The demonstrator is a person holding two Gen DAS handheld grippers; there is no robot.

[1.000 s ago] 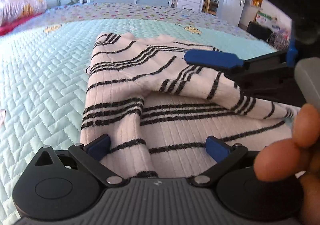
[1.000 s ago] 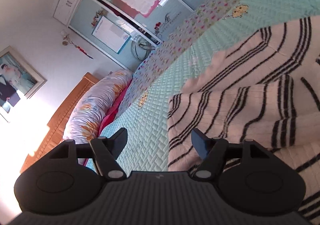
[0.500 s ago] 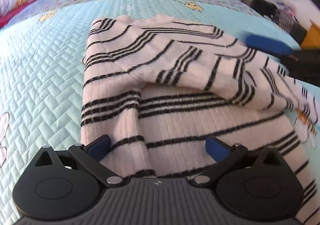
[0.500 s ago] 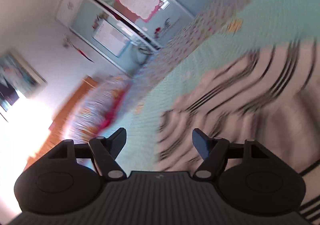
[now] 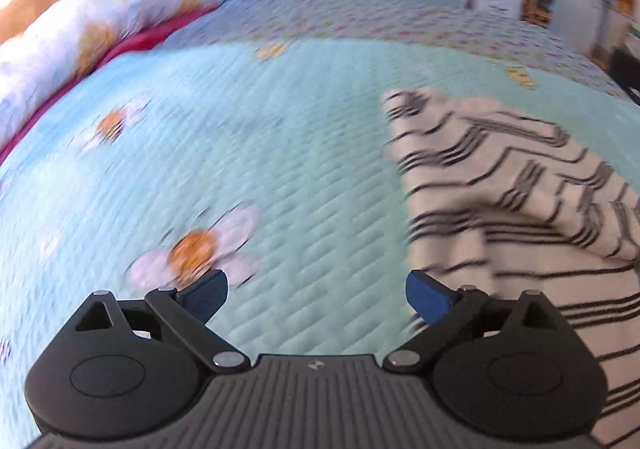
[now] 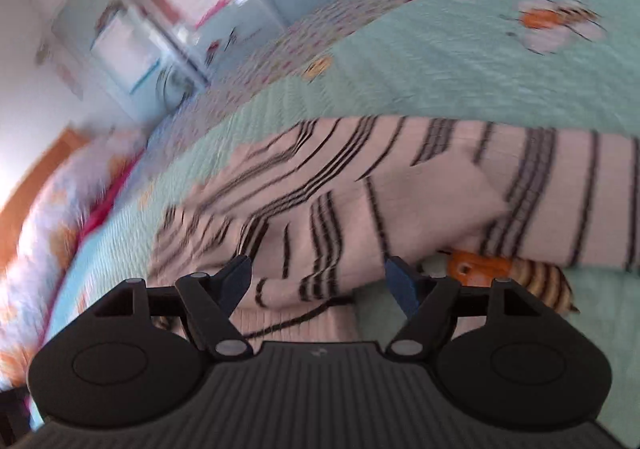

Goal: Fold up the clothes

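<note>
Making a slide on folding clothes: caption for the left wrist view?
Open left claw over the quilted bedspread, beside a partly folded striped sweater.

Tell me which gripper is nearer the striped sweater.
Right. The right gripper hangs over the striped sweater, jaws open around its folded edge. The left gripper faces bare quilt, sweater off to its right.
</note>
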